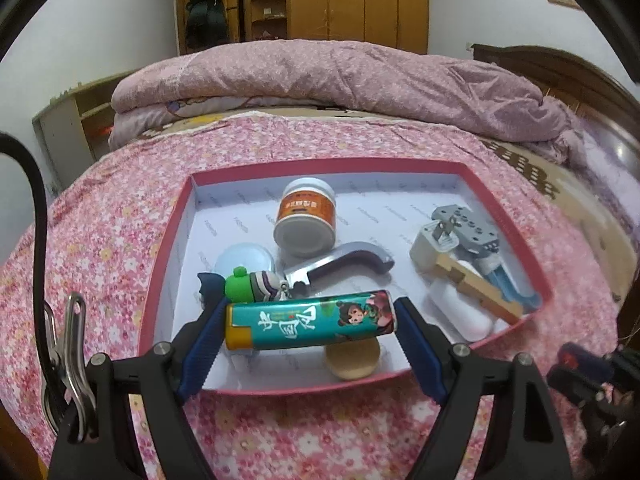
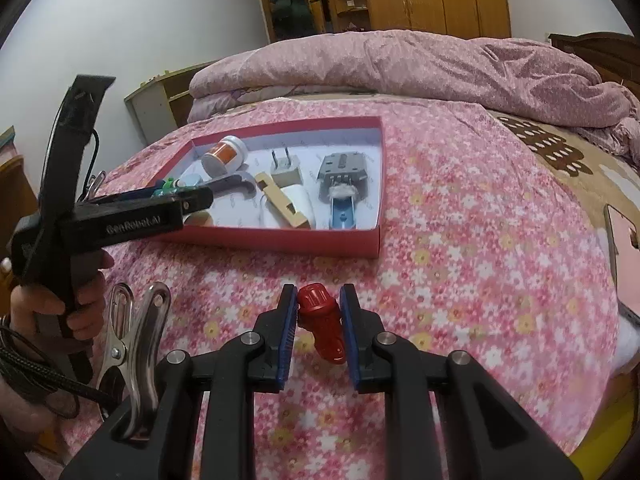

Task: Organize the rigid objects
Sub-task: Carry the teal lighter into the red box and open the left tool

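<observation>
Holding one item per gripper, both closed on their loads
Your left gripper (image 1: pixel 310 326) clamps the teal tube (image 1: pixel 310 320) crosswise, hovering over the near end of the red box (image 1: pixel 160 280); your right gripper (image 2: pixel 318 320) pinches the red cap piece (image 2: pixel 322 322) above the floral bedspread (image 2: pixel 480 240), near the box front wall

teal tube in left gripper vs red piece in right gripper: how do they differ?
The teal tube is long, printed with a cartoon figure, and lies crosswise between the left gripper fingers, over the red-walled box. The red piece is short, ribbed, plain, held roughly lengthwise in the right gripper, over the floral bedspread. Both are gripped.
</observation>
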`<state>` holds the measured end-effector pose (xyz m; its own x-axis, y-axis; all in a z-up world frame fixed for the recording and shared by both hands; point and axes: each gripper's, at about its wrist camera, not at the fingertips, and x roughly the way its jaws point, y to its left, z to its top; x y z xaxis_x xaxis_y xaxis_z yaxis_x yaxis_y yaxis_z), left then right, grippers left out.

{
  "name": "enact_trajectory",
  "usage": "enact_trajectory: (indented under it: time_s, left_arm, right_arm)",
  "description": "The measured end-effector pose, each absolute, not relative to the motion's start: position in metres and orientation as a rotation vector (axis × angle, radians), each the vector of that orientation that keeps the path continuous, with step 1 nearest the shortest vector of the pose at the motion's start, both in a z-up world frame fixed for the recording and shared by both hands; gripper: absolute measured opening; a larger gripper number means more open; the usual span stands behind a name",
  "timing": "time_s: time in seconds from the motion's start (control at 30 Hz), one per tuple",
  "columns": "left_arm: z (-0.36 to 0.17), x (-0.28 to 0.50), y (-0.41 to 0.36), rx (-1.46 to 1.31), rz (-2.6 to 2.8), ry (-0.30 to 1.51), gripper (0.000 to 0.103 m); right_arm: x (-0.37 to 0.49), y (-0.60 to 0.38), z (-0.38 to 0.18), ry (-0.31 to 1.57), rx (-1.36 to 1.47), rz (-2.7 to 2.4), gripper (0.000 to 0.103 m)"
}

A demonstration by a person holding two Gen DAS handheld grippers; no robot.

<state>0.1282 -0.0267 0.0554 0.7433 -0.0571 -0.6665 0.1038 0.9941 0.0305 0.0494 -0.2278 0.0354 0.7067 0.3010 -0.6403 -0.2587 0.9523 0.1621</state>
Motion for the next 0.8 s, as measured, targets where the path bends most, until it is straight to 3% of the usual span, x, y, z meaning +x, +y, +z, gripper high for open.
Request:
enact_trajectory:
  time_s: [0.8]
  left_arm:
    - [0.052, 0.138, -0.023, 0.017, -0.074, 0.731, 0.086]
  right_arm:
    - [0.094, -0.215, 0.056, 0.652, 0.048, 0.330, 0.023]
